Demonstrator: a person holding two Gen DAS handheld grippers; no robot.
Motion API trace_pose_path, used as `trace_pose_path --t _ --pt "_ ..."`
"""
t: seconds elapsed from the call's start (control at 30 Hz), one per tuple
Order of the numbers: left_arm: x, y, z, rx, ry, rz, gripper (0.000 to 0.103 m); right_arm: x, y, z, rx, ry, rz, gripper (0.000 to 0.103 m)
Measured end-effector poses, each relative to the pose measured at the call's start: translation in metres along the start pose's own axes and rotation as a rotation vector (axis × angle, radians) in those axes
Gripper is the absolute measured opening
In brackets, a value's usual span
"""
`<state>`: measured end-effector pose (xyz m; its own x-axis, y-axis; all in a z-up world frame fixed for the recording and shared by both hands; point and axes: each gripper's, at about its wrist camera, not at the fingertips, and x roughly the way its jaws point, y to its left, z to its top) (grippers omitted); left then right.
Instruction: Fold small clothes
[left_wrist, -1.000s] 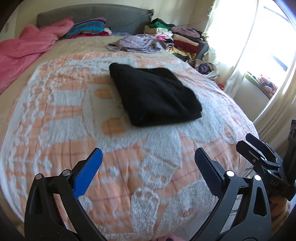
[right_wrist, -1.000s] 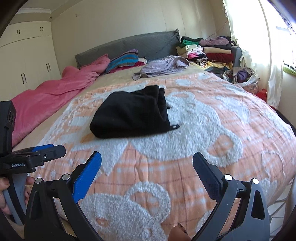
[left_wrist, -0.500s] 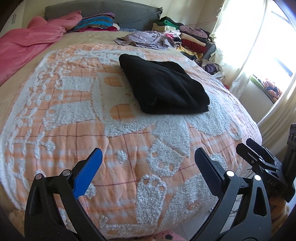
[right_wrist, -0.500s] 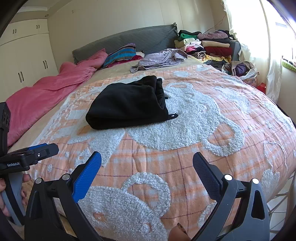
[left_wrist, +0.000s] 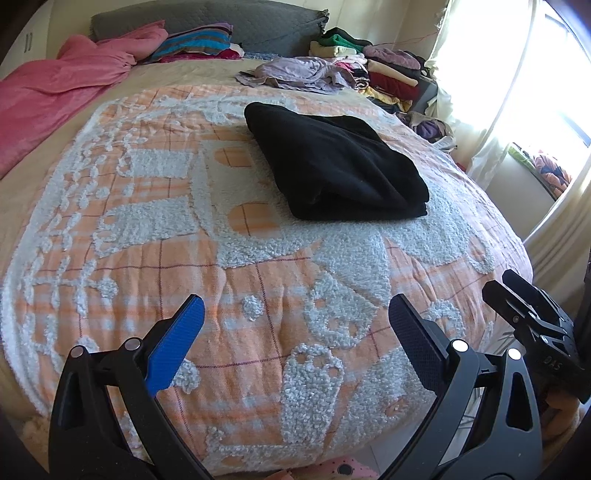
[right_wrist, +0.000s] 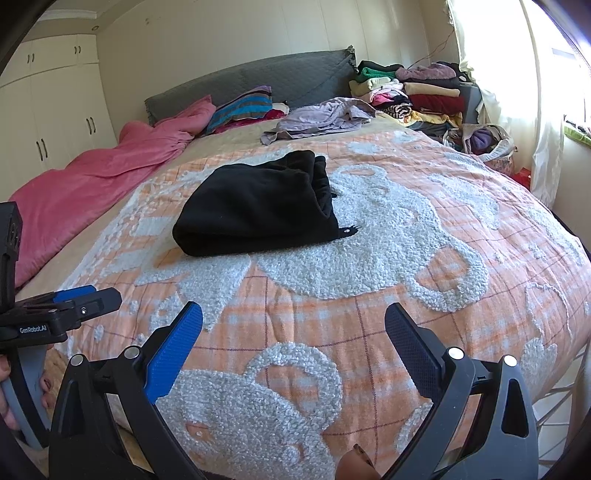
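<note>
A folded black garment (left_wrist: 338, 170) (right_wrist: 258, 210) lies on the orange-and-white bedspread (left_wrist: 258, 280) (right_wrist: 369, 266), past the middle of the bed. My left gripper (left_wrist: 295, 314) hangs open over the near edge of the bed, well short of the garment, with nothing between its fingers. My right gripper (right_wrist: 293, 317) is also open and empty, nearer the foot of the bed. Each gripper shows at the edge of the other's view: the right one as a black body (left_wrist: 535, 325), the left one held in a hand (right_wrist: 55, 314).
A lilac garment (left_wrist: 295, 72) (right_wrist: 325, 118) lies crumpled near the grey headboard (right_wrist: 258, 81). Stacked folded clothes (left_wrist: 380, 70) (right_wrist: 417, 92) stand at the far right by the curtain. A pink duvet (left_wrist: 55, 96) (right_wrist: 96, 184) covers the left side, with striped pillows (right_wrist: 243, 107) behind.
Both grippers have drawn back and tilted slightly, so the black garment sits a little farther up in both views. The garment itself has not moved. Both stay open.
</note>
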<state>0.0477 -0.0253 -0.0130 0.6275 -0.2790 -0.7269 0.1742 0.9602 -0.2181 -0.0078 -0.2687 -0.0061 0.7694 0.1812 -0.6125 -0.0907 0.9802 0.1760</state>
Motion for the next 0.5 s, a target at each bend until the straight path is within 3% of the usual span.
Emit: trace_pose_path --t 0.5 --pt "-0.001 0.0005 -0.0004 0.0 0.003 0.027 0.093 -0.0027 0.0002 0.0005 -0.002 -0.006 -0.018 0.098"
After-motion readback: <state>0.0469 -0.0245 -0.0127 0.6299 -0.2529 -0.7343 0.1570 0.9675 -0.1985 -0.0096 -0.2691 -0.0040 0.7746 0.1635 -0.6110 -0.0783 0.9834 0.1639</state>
